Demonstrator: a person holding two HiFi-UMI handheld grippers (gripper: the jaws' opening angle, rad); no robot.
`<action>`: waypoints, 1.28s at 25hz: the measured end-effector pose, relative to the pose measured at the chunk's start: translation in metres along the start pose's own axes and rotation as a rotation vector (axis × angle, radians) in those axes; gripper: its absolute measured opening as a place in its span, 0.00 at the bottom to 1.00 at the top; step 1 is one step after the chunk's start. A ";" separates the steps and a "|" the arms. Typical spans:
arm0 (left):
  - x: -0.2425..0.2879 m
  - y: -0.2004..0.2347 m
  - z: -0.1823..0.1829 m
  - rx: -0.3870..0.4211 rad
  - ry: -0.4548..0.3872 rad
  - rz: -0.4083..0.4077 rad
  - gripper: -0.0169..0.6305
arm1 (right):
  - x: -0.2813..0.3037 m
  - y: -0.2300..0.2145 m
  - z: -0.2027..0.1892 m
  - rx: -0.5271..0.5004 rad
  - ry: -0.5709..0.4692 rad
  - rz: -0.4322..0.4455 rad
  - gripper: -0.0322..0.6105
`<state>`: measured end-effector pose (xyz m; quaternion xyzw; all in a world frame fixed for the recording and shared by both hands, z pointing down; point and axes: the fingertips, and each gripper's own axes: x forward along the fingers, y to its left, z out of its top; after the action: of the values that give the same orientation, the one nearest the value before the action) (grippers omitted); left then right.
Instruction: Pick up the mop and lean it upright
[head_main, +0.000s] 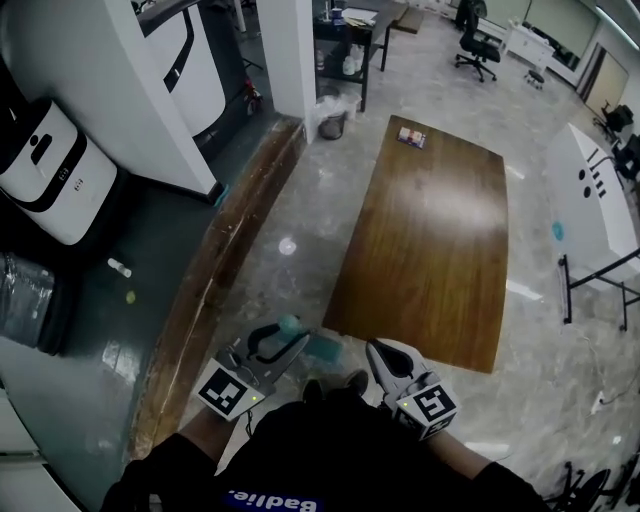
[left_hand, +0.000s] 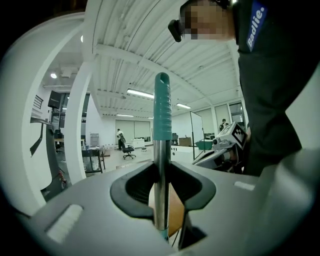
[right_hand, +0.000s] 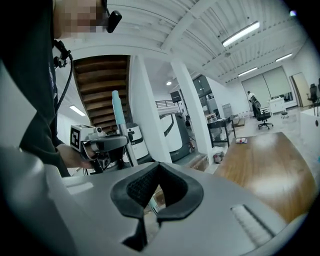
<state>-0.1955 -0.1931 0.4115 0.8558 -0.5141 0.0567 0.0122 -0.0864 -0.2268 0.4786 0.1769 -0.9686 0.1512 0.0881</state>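
The mop's handle, a metal pole (left_hand: 160, 170) with a teal grip (left_hand: 162, 112) at its top, stands upright between the jaws of my left gripper (left_hand: 161, 200), which is shut on it. From the head view, the left gripper (head_main: 288, 342) is low in front of the person's body, with the teal grip's tip (head_main: 290, 323) poking out above it. A teal patch (head_main: 324, 347) lies on the floor just beyond; I cannot tell what it is. My right gripper (head_main: 375, 352) is beside the left one, apart from the pole. Its jaws (right_hand: 144, 216) meet with nothing between them. The right gripper view shows the left gripper (right_hand: 102, 145) on the pole (right_hand: 120, 122).
A long wooden table (head_main: 430, 240) stands ahead to the right. A wooden curb (head_main: 215, 280) borders a dark floor with a white machine (head_main: 50, 170) on the left. A white pillar (head_main: 290, 50), an office chair (head_main: 478, 45) and a white table (head_main: 590, 190) stand farther off.
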 end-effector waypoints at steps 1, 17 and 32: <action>0.002 0.006 -0.001 0.004 0.007 0.013 0.21 | 0.004 -0.004 0.002 0.008 0.002 0.019 0.06; 0.033 0.081 -0.020 0.022 0.043 0.011 0.22 | 0.039 -0.054 0.000 0.009 0.063 0.045 0.06; 0.054 0.141 -0.071 0.135 0.039 -0.645 0.22 | 0.127 -0.038 0.014 0.095 0.002 -0.357 0.06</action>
<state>-0.3010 -0.3016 0.4827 0.9721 -0.2115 0.1004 -0.0172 -0.1909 -0.3052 0.5037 0.3497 -0.9135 0.1787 0.1061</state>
